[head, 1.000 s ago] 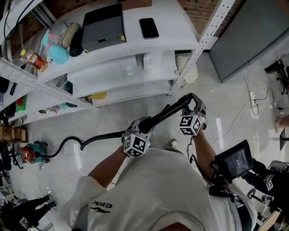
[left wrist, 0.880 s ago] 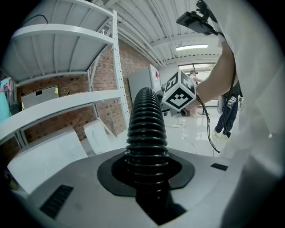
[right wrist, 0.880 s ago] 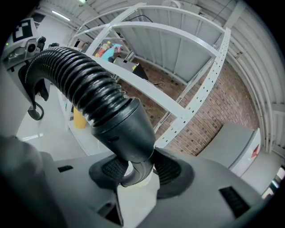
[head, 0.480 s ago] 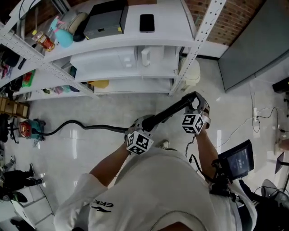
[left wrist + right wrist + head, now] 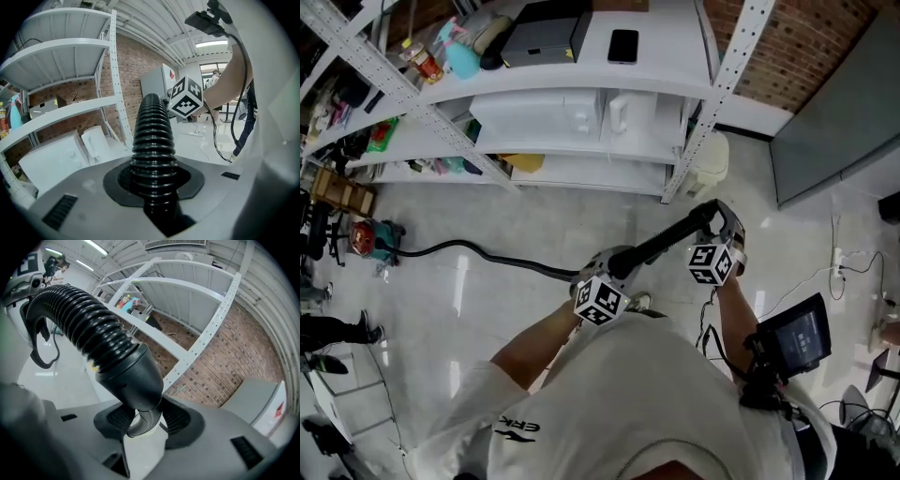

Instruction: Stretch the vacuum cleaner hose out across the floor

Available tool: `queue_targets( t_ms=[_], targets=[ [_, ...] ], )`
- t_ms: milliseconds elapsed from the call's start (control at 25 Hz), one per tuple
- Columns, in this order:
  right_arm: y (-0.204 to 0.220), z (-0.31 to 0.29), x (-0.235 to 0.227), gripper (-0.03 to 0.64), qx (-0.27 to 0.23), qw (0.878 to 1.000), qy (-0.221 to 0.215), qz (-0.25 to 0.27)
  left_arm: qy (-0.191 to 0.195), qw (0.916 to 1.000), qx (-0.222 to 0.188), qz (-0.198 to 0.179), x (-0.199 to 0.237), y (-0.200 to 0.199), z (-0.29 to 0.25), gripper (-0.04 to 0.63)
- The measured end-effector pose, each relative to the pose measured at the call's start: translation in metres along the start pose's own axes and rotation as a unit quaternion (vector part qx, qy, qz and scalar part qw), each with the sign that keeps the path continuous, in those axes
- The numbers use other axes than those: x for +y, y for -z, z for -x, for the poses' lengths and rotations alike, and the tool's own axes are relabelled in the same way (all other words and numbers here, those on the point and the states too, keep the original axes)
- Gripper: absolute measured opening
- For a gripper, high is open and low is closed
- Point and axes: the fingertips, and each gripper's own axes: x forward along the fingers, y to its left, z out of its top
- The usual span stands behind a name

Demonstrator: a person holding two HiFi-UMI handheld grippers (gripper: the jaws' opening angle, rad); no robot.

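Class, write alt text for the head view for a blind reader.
Seen from above, a person grips a black hose with the left tongs, just tightened, and the right tongs. The hose trails left across the floor to a vacuum cleaner near shelves.

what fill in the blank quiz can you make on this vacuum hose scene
The black hose runs over the floor to the vacuum cleaner at the head view's ____ edge.
The left gripper clamps its ____ part, the right gripper its smooth end.
Behind the shelves the wall is ____.
Missing: left; ribbed; brick.
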Motion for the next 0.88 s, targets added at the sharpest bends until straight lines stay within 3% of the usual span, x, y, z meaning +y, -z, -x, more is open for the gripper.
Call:
queue_targets(
  t_ms=[680, 880],
  targets=[
    [0.024, 0.075, 0.028, 0.178, 0.029, 0.999, 0.011, -0.009, 0.044, 0.9990, -0.009, 0.001, -0.066, 0.011, 0.042, 0.107],
    [0.054, 0.085, 0.024, 0.178, 0.033, 0.999, 0.000, -0.007, 0.044, 0.9990, -0.002, 0.002, -0.095, 0.007, 0.031, 0.107]
  ],
)
